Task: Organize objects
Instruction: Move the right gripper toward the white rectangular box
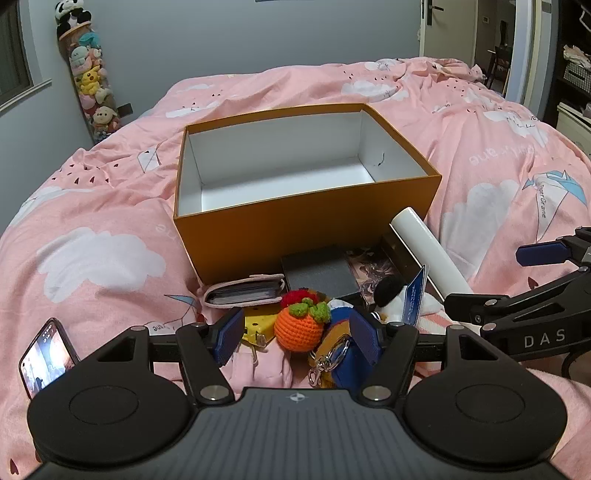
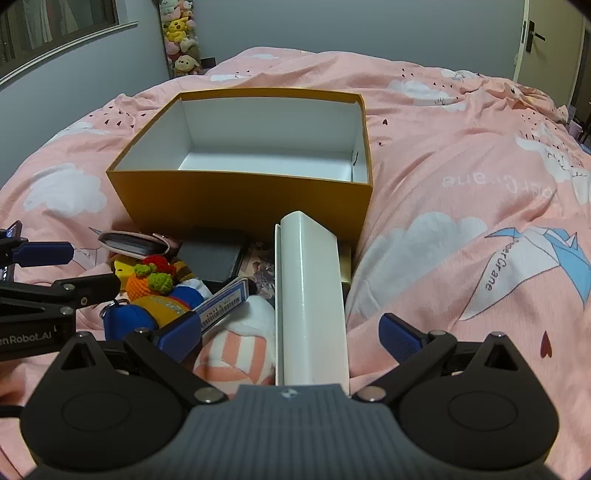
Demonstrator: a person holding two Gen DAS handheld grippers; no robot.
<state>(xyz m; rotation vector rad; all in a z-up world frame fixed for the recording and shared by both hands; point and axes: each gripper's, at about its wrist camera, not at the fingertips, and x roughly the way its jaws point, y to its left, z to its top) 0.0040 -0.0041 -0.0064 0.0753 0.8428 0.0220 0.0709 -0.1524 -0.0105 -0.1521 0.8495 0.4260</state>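
An empty orange box [image 1: 306, 221] with a white inside stands on the bed, also in the right wrist view [image 2: 243, 199]. A pile lies in front of it: a crocheted orange [image 1: 297, 330], a blue and yellow keychain plush [image 1: 338, 345], a pink card wallet [image 1: 243, 291], a dark grey case [image 1: 317, 271], a long white case [image 2: 312, 299] and a striped plush [image 2: 232, 354]. My left gripper [image 1: 297, 336] is open around the crocheted orange and the keychain plush. My right gripper [image 2: 291, 334] is open, its jaws on either side of the white case.
A phone [image 1: 46, 356] with a lit screen lies on the pink bedspread [image 1: 92, 229] at the left. A blue-edged card [image 2: 221, 299] leans in the pile. Stuffed toys hang in the far corner [image 1: 90, 81]. A door [image 1: 448, 29] stands at the back right.
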